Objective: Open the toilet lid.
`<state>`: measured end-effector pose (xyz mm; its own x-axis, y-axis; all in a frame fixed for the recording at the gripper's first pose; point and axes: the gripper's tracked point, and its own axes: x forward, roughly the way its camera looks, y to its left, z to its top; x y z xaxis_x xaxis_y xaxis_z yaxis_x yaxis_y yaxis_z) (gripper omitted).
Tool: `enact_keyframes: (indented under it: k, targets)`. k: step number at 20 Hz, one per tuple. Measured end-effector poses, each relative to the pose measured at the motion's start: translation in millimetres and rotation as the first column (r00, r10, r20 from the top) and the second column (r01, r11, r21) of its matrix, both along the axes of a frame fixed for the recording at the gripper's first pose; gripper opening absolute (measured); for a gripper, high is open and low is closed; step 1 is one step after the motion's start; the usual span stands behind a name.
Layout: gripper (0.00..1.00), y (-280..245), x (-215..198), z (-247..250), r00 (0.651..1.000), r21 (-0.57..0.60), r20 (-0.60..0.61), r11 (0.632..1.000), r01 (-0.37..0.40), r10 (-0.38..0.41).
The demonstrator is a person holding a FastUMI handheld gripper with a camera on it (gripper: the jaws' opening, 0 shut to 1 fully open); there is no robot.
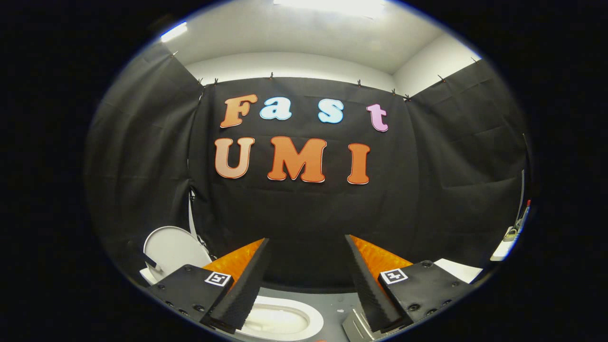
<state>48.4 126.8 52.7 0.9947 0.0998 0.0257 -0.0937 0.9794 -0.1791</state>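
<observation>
1. The gripper [308, 247] hangs above the toilet with its fingers spread wide, nothing between them.
2. The toilet lid [173, 247] stands raised beyond the left finger.
3. The toilet bowl [285, 320] lies open below the fingers; what it holds cannot be made out.

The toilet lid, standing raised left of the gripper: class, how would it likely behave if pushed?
The toilet lid looks like smooth, hard plastic, so it is probably stiff and slippery to touch. It stands raised above the bowl, so a forward nudge might swing it down. The gripper is open, fingers apart and touching nothing.
</observation>
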Motion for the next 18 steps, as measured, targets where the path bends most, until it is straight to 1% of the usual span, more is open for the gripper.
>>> enact_keyframes:
  k: [18]
  targets:
    - [0.96,8.6,-1.8,-3.4,1.000,0.010,-0.016,1.000,-0.012,0.012]
